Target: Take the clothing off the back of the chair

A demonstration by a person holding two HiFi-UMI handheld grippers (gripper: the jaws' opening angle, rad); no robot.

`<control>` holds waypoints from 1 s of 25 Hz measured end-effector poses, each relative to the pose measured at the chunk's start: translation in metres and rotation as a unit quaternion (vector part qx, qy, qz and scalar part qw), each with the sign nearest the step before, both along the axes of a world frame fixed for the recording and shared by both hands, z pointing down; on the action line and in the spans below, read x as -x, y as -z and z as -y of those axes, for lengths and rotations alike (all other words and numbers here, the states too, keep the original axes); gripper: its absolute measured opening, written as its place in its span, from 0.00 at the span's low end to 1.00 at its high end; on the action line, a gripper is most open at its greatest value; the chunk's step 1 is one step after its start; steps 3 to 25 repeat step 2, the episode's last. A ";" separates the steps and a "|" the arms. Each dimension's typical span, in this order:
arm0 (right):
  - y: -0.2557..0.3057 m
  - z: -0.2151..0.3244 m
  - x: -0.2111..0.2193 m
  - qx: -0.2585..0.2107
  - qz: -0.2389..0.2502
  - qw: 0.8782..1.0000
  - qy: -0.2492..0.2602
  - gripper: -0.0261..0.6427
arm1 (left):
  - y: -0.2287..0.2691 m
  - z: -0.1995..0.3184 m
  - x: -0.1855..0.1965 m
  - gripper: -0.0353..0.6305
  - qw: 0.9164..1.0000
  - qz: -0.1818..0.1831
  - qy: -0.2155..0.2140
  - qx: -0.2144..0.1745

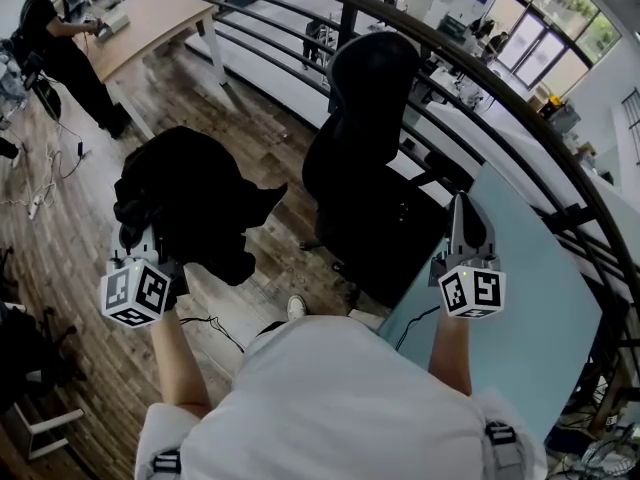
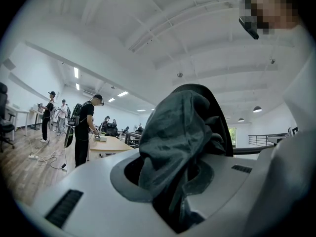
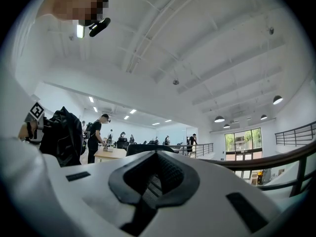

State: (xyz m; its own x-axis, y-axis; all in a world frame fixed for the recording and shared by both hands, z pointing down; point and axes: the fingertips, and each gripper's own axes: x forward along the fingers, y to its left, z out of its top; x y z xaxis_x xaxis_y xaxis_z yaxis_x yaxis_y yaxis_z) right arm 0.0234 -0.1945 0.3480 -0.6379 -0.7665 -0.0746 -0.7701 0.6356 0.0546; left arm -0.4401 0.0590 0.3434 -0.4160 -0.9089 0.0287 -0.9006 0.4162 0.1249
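Observation:
The black clothing [image 1: 185, 203] hangs bunched in the air left of the black office chair [image 1: 375, 118], apart from it. My left gripper [image 1: 150, 243] is shut on the garment, its tips buried in the fabric. In the left gripper view the dark cloth [image 2: 177, 132] wells up out of the closed jaws of the left gripper [image 2: 173, 181]. The chair's back is bare. My right gripper [image 1: 462, 213] points level beside the chair's right side, shut and holding nothing. Its own view shows the right gripper [image 3: 153, 181] with pads together and the clothing [image 3: 61, 135] far left.
A teal table [image 1: 520, 298] lies under my right gripper. A dark curved railing [image 1: 450, 68] runs behind the chair. At the top left a person [image 1: 60, 53] stands at a wooden table [image 1: 150, 18]. Cables [image 1: 50, 178] trail over the wooden floor at the left.

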 end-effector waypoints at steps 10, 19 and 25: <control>0.000 0.000 0.000 0.000 0.000 1.000 -0.001 0.07 | 0.000 0.001 0.000 0.22 1.000 0.001 -0.002 0.000; 0.000 0.000 0.000 0.000 0.000 1.000 -0.001 0.07 | 0.000 0.001 0.000 0.22 1.000 0.001 -0.002 0.000; 0.000 0.000 0.000 0.000 0.000 1.000 -0.001 0.07 | 0.000 0.001 0.000 0.22 1.000 0.001 -0.002 0.000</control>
